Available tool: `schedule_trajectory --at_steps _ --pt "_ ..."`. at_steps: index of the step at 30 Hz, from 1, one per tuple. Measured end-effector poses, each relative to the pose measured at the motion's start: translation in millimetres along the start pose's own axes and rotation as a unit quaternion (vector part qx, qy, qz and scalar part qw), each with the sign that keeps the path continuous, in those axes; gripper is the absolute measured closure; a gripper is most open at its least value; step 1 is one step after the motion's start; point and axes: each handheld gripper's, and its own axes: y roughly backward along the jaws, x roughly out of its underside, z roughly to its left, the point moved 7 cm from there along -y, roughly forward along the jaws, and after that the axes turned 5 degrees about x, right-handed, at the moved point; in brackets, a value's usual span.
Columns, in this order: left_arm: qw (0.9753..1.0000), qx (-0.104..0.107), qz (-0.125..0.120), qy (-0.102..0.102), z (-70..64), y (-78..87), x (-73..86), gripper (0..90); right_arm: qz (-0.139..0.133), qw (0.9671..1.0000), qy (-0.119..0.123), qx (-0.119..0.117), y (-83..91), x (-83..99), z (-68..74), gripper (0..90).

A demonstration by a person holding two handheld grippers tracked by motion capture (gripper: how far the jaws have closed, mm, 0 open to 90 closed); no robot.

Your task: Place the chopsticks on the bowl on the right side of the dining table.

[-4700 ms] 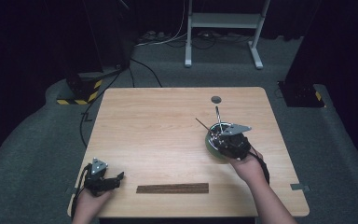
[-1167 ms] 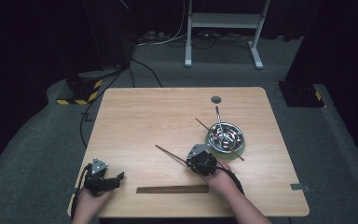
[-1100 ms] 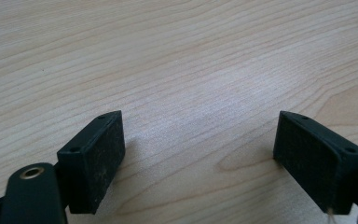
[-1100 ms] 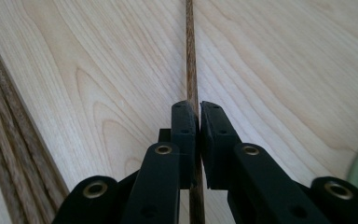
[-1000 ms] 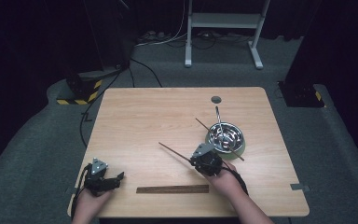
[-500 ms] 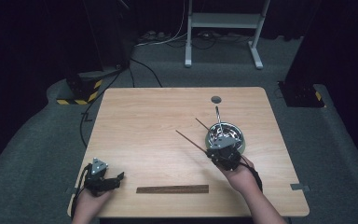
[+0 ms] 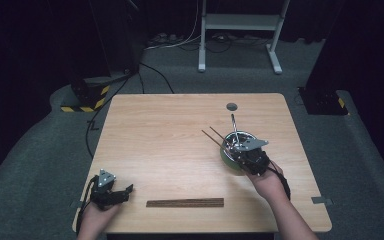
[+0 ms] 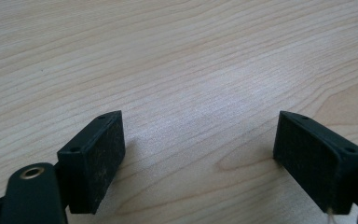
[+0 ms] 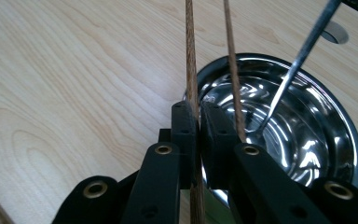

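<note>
The right hand-held gripper (image 9: 198, 126) is clamping a chopstick (image 9: 189, 70) over the steel bowl (image 9: 307, 140); the left hand-held gripper (image 8: 200, 158) is gaping wide above the worktop (image 8: 177, 60).

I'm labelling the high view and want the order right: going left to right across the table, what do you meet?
Left gripper → bundle of chopsticks lying flat near the front edge → right gripper, shut on one chopstick, over the metal bowl.

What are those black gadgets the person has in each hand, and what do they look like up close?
Both are black handheld tools. The left gripper has two blocky, flat-faced jaws on arms with brass-coloured rivets. The right gripper is built the same. Each carries a grey three-cornered plate on top and trails a black cable.
</note>
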Motion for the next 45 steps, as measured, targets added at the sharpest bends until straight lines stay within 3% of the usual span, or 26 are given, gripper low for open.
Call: schedule_trajectory --at_steps 5,21,29,45 --pt "1.0000 0.000 0.002 -0.002 0.3 0.2 0.2 16.4 0.004 0.9999 -0.011 0.003 -2.0 1.8 -5.7 84.4" --pt "1.0000 0.000 0.003 -0.001 0.2 0.4 0.4 16.4 0.020 0.9994 -0.011 0.024 -13.8 10.3 -15.5 84.4" --pt "1.0000 0.000 0.003 -0.001 0.2 0.4 0.4 16.4 0.014 0.9992 -0.021 0.029 -17.0 14.7 -18.9 84.3" --pt "1.0000 0.000 0.003 -0.001 0.1 0.3 0.3 16.5 0.022 0.9989 -0.012 0.039 -20.7 12.1 -18.9 83.5"
